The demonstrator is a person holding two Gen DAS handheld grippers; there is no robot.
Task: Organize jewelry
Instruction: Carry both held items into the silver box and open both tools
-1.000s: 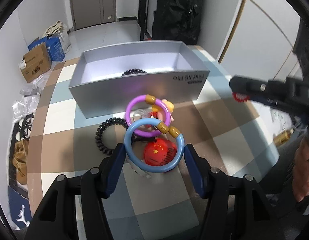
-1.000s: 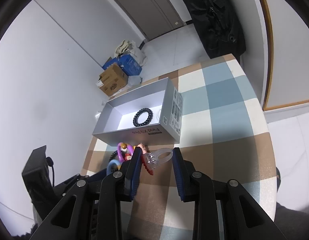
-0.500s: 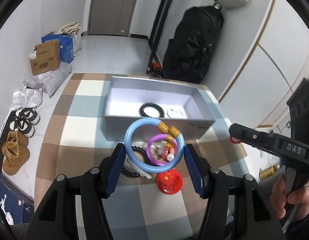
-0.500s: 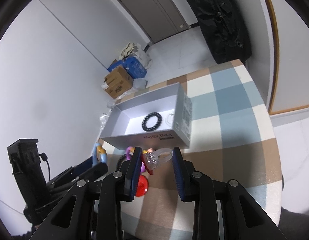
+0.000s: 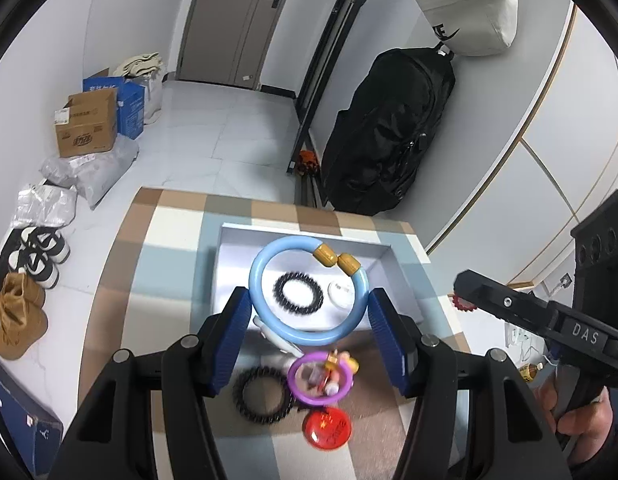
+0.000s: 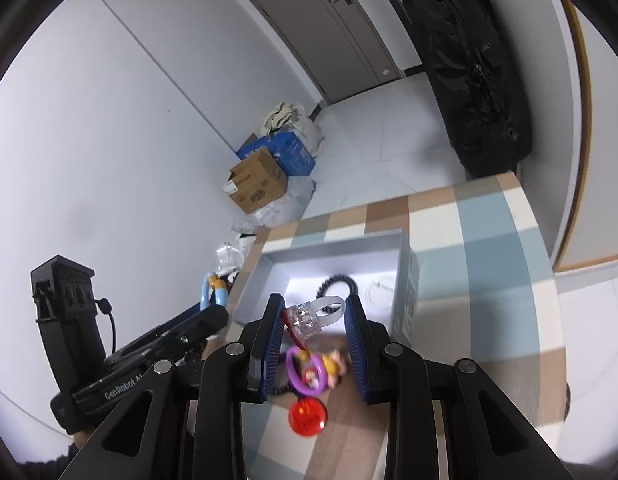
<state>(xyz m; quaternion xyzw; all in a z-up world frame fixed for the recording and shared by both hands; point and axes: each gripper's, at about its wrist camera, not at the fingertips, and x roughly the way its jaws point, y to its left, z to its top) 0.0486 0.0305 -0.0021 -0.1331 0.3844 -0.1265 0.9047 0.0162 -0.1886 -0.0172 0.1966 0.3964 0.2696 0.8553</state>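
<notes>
- My left gripper (image 5: 307,306) clamps the light blue bangle (image 5: 307,290) across its width, blue pads pressed on either side, the bangle's two gold end caps on the side away from me.
- From the left wrist camera the bangle hangs in front of the grey open box (image 5: 405,276), which I take as my landmark; through the ring I see the box floor.
- Inside the box lie a black coil hair tie (image 5: 297,293) and, just beside it, a small white round item I cannot name (image 5: 341,291).
- My right gripper (image 6: 315,318) is narrow, pinching a clear plastic ring with a faceted top and a red trim (image 6: 311,316), held at the box's near wall.
- On my side of the box, on the checked tablecloth (image 5: 165,264), the rest waits: a purple bangle (image 5: 320,378) with a small doll charm (image 5: 343,364) lying in and over it.
- Touching the purple bangle, also on the near side of the box, is a second black coil hair tie (image 5: 263,394).
- A red round badge (image 5: 327,428) sits nearest me, farthest from the box.
- A person's hand (image 5: 581,412) grips the right handle, off to the right of the box.
</notes>
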